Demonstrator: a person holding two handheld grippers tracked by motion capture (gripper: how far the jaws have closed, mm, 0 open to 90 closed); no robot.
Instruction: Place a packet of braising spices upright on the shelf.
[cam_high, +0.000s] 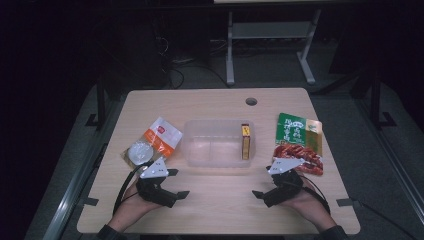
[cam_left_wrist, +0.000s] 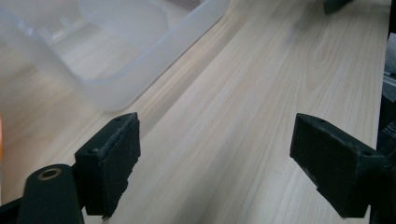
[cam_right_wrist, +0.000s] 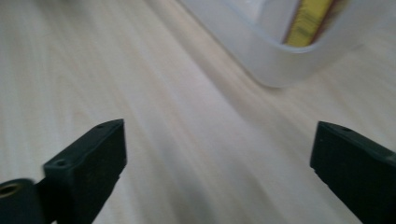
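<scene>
A clear plastic container (cam_high: 200, 150) stands mid-table with a narrow yellow box (cam_high: 245, 141) lying along its right wall. Left of it lies an orange-and-white packet (cam_high: 162, 135) beside a round white lid-like item (cam_high: 139, 152). A green-and-red snack packet (cam_high: 299, 142) lies to the right. My left gripper (cam_high: 178, 183) rests open near the front left, pointing right; in the left gripper view it (cam_left_wrist: 217, 158) holds nothing, with the container (cam_left_wrist: 130, 60) ahead-left. My right gripper (cam_high: 262, 182) is open at the front right; in its own view it (cam_right_wrist: 217, 163) is empty, with the container (cam_right_wrist: 280, 60) and the yellow box (cam_right_wrist: 308, 21) ahead.
The wooden table (cam_high: 220, 210) has bare surface between the two grippers and a round cable hole (cam_high: 251, 101) near its far edge. Beyond the table stand the metal legs of another desk (cam_high: 230, 55) on a dark floor.
</scene>
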